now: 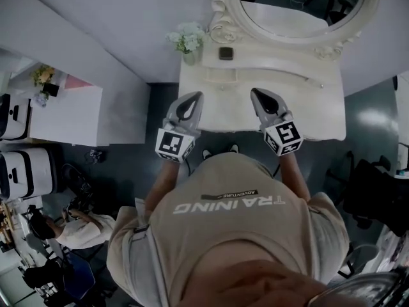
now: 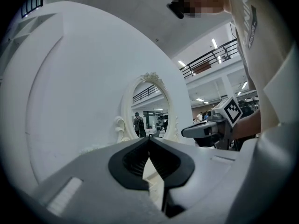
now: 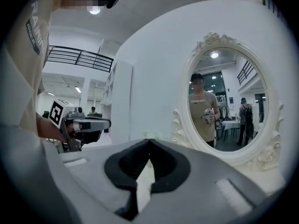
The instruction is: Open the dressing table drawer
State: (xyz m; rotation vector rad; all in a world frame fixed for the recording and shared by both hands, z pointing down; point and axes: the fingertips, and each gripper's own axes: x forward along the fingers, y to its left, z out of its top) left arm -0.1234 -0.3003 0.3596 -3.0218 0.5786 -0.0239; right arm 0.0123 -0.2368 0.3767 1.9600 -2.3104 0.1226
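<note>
Left claw (image 1: 197, 96) and right claw (image 1: 254, 93) are both pressed together, empty, over the dressing table (image 1: 319, 117) at upper centre. I cannot make out its drawer. Risk: closed claws would bump the front rather than grip it.

Mirror (image 1: 300, 8) top out of frame

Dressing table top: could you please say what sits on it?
A flower vase at the left rear corner, a small dark square thing and the oval mirror. The left gripper and right gripper hide part of the front.
</note>
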